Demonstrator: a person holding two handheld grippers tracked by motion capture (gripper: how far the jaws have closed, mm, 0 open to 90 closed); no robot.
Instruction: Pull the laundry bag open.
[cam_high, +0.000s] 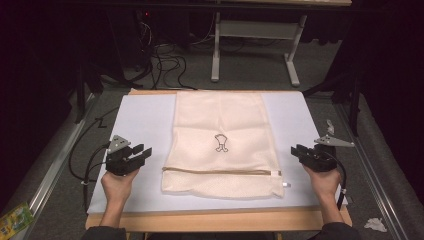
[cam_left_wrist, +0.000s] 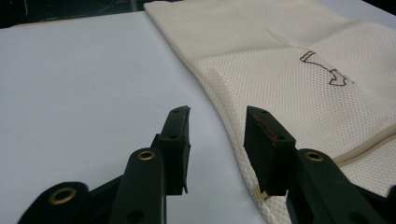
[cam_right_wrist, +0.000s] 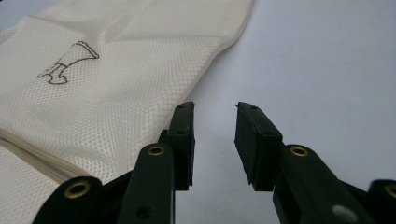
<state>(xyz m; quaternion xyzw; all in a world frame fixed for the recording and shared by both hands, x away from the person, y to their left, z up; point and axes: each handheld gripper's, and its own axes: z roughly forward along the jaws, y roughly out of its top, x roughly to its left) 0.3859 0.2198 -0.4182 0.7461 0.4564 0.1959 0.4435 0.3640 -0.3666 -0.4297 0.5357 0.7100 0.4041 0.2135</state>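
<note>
- Left tool (cam_high: 141, 151): jaws parted, nothing between the pads; released. It sits low over the worktop (cam_high: 140, 120), just beside the bag's near-left edge.
- In the left gripper view the bag (cam_left_wrist: 289, 79) lies ahead and to the right of the left tool (cam_left_wrist: 217, 126); the right jaw overlaps the bag's hem, but contact cannot be told.
- Right tool (cam_high: 298, 150): jaws likewise parted and empty; released. It stands near the bag's right edge, with bare worktop between.
- In the right gripper view the bag (cam_right_wrist: 116, 84) lies ahead and to the left of the right tool (cam_right_wrist: 215, 121); only worktop shows between the jaws.
- Bag (cam_high: 220, 145): cream mesh, flat, centred between the two tools, zipper (cam_high: 220, 172) running across its near end, puller (cam_high: 276, 173) toward the right tool.
- Judgement: tools flank the bag symmetrically, aimed inward, likely to take both sides of the zipper end at once so the mesh stays taut.
- Judgement: flat lay keeps the edges reachable; thin mesh may slip from a shallow pinch.
</note>
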